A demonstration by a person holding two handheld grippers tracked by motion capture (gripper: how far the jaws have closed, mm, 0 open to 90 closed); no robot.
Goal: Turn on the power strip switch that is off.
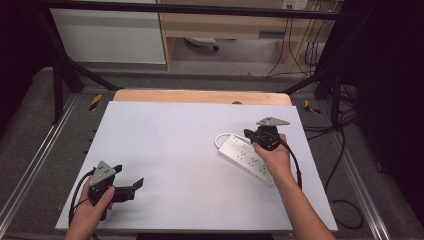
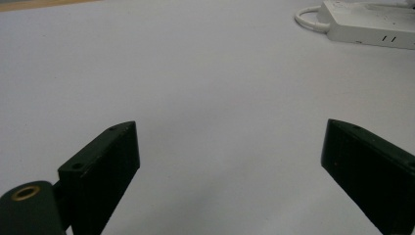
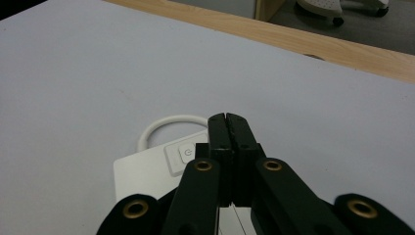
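- High view: pale worktop [image 1: 175, 150] on a wooden table [image 1: 200, 96], wood strip showing along the far edge; white power strip [image 1: 245, 157] lies diagonally in the right half, nearer the right edge than the middle, its white cable [image 1: 223, 136] looping off the far-left end; right gripper [image 1: 251, 136] held in the right hand [image 1: 272, 157] directly over the strip's far end, grey plate on top, jaws aimed toward the far-left; can't tell from here whether it touches the strip; left gripper [image 1: 128, 178] in the left hand [image 1: 97, 200] near the near-left corner, jaws spread, nothing between them, well apart from the strip.
- Left gripper view: left gripper [image 2: 230, 147] jaws wide apart, low over bare worktop [image 2: 195, 73]; nothing between them; power strip [image 2: 372, 24] with cable loop [image 2: 308, 17] at the top right, well off; sliver of wood edge at the top left.
- Right gripper view: right gripper [image 3: 226, 120] jaws pressed together, tips meeting with nothing pinched; closed tips sit over the power strip [image 3: 142, 174] just beside its power button [image 3: 185, 152]; contact not clear; cable [image 3: 166, 122] arcs beyond the strip end; wooden table edge [image 3: 318, 46] across the top; chair base on castors [image 3: 323, 10] on the floor beyond.
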